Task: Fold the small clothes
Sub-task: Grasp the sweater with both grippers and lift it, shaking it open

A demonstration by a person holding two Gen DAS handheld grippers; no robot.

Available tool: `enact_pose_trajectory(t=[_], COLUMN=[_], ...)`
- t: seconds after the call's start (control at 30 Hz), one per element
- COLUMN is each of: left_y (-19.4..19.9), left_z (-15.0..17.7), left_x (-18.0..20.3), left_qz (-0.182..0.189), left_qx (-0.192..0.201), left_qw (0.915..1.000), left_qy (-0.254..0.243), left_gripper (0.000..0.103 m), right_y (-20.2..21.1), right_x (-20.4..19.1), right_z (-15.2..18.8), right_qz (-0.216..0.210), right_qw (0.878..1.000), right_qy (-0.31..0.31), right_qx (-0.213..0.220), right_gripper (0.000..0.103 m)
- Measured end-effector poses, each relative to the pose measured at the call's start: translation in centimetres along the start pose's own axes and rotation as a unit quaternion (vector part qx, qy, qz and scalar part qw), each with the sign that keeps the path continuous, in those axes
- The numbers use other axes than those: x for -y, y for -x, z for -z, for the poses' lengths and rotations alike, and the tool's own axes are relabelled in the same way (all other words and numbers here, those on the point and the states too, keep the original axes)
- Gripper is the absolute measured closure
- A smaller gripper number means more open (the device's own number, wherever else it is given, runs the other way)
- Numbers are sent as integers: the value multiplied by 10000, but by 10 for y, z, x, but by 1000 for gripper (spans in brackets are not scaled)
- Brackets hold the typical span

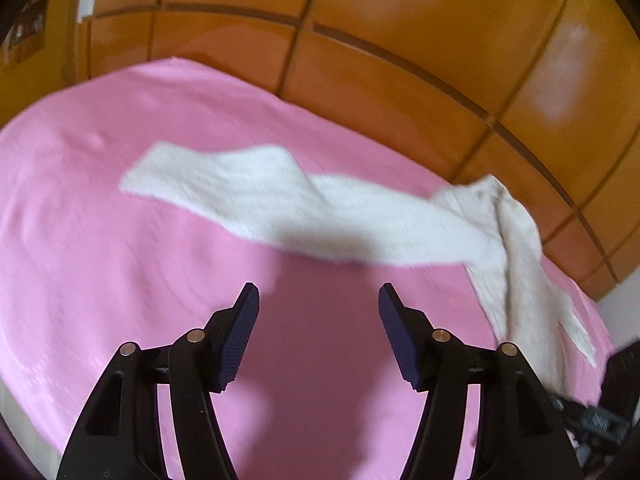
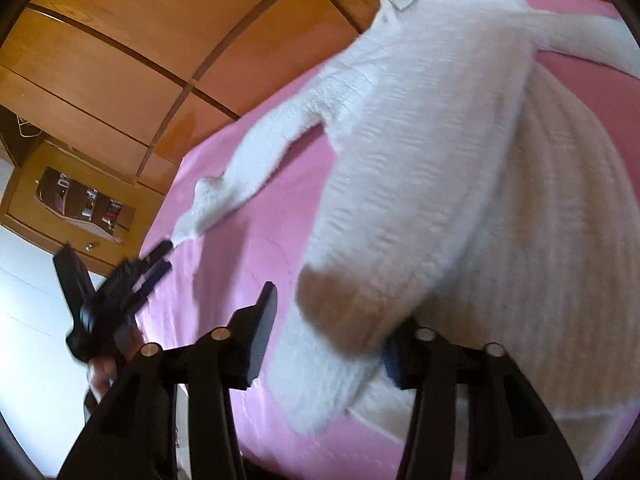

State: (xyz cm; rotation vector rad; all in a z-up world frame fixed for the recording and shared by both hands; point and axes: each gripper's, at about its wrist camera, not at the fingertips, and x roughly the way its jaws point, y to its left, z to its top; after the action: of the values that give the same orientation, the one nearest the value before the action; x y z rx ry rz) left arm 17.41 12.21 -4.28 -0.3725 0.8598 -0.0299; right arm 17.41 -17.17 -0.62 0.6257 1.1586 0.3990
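A small white knitted sweater (image 1: 332, 216) lies on a pink bedsheet (image 1: 120, 280), one sleeve stretched to the left. In the right wrist view the sweater (image 2: 420, 168) fills the right half, its body bunched up close to the camera. My left gripper (image 1: 318, 336) is open and empty, just short of the sleeve. It also shows at the left of the right wrist view (image 2: 160, 260), by the sleeve cuff (image 2: 204, 204). My right gripper (image 2: 328, 340) has its jaws apart, with the sweater's folded edge draped between them and over the right finger.
A wooden panelled headboard (image 1: 360, 40) runs behind the bed. A wooden cabinet with a drawer knob (image 2: 90, 246) stands at the left in the right wrist view, next to a white wall (image 2: 28, 340).
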Motion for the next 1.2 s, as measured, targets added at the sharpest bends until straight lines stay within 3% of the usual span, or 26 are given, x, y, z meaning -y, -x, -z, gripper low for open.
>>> enact_pose_trajectory(t=[0.03,0.13,0.27,0.33,0.47,0.63,0.73,0.77,0.93,1.07,1.2], left_y=[0,4,1,-5,-21,-48,-56,-57,-20,40,81], left_z=[4,18,37,50,75,101,114,115,83,36,8], left_x=[3,16,39,61,104,138,157,162,153,113,56], left_qz=[117,641,1403,1864,2560,2899,3123,3159,3211,3166,2883], left_qx=[-70,-250,-607,-855,-1368,-1889,-2140,-2217,-1707,-1069,-909], left_qw=[9999,9976,9882,9787,9568,9382,9256,9225,9309,9412,9521], left_qy=[-16,-40,-67,-128,-160,-10,41,-36,-351,-504,-464], left_gripper=[42,42,43,43,43,43,65,94,99,99,99], right_y=[-1,24,110,154,193,205,209,211,232,257,261], right_x=[2,4,29,45,78,111,113,112,94,74,64], right_z=[-6,-18,-33,-41,-52,-59,-57,-57,-58,-53,-27], right_qz=[36,6,-48,-15,283,406,414,406,316,111,20], right_qw=[10000,9995,9925,9853,9758,9710,9714,9719,9716,9681,9708], right_qy=[28,193,144,5,-286,-645,-633,-605,-316,-26,189], right_qx=[-8,268,1213,1706,2149,2265,2250,2237,2323,2502,2391], right_gripper=[96,97,97,97,97,97,97,97,97,97,97])
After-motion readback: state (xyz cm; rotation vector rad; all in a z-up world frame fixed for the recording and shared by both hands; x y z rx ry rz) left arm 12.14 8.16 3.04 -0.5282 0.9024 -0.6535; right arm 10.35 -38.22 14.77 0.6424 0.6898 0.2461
